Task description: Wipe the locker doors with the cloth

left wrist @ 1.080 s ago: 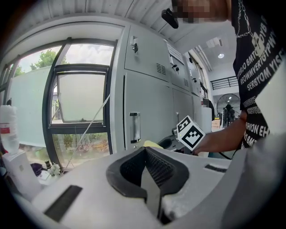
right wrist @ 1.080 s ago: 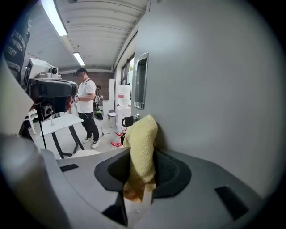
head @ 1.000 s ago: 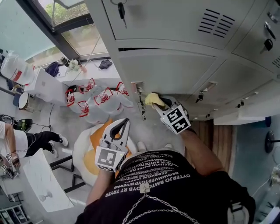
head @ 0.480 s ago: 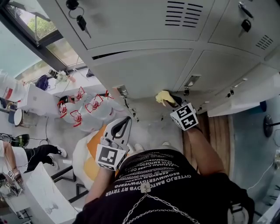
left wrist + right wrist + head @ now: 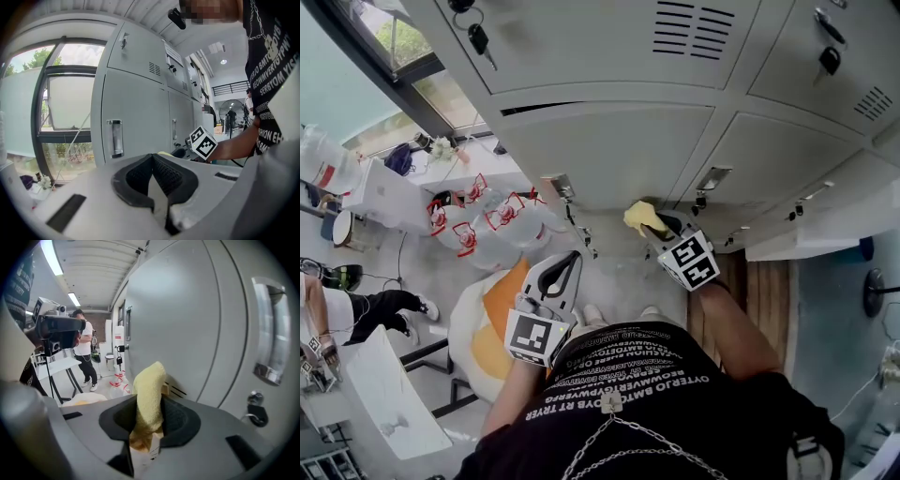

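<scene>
Partly buried, the cloth (image 5: 150, 385) sits clamped in the right claw (image 5: 149, 422); left claw (image 5: 153, 164) clenched, empty.

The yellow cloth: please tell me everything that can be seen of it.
The cloth is pale yellow, soft and fluffy like terry, bunched into an upright wad. The right gripper is shut on its lower part, and its rounded top sticks out past the fingers toward the grey locker door. Its lower end looks darker, perhaps stained. Whether it touches the door cannot be told.
</scene>
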{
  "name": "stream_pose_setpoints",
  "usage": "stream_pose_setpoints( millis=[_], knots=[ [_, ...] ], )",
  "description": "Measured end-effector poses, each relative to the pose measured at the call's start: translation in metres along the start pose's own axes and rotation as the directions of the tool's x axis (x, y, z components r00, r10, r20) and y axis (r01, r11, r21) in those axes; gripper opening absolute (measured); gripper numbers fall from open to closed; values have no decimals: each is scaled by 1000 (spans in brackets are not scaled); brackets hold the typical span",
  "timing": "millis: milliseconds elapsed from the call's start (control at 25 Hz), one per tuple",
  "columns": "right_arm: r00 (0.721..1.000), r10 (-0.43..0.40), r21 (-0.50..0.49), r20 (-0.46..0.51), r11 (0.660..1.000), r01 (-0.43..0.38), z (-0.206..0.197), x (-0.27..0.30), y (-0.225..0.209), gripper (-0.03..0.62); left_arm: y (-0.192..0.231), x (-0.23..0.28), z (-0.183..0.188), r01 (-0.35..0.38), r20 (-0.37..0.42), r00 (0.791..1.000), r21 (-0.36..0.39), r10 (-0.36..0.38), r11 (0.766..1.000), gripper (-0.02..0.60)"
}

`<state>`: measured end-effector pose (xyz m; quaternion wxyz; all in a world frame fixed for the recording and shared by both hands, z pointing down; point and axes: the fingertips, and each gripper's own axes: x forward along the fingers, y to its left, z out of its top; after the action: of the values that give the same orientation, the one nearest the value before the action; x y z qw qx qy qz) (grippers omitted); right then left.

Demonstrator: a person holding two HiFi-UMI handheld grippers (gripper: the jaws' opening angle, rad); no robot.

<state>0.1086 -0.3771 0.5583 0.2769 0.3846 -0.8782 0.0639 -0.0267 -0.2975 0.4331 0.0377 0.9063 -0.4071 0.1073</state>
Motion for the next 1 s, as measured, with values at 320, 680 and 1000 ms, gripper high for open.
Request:
stream_pose_setpoints(
  millis=[320, 680, 1000],
  knots=[
    [979, 190, -89, -79, 977, -196, 13, 58, 71, 109, 5, -26, -8, -111, -29, 993, -19, 111, 994, 6],
    [966, 240, -96, -91, 964, -249, 31, 105, 98, 109, 24, -58, -18, -207, -54, 977, -33, 205, 978, 6],
    [982, 143, -13, -120, 989, -145, 0, 100, 61, 109, 34, -48, -16, -155, -34, 987, -34, 154, 987, 6]
  ],
)
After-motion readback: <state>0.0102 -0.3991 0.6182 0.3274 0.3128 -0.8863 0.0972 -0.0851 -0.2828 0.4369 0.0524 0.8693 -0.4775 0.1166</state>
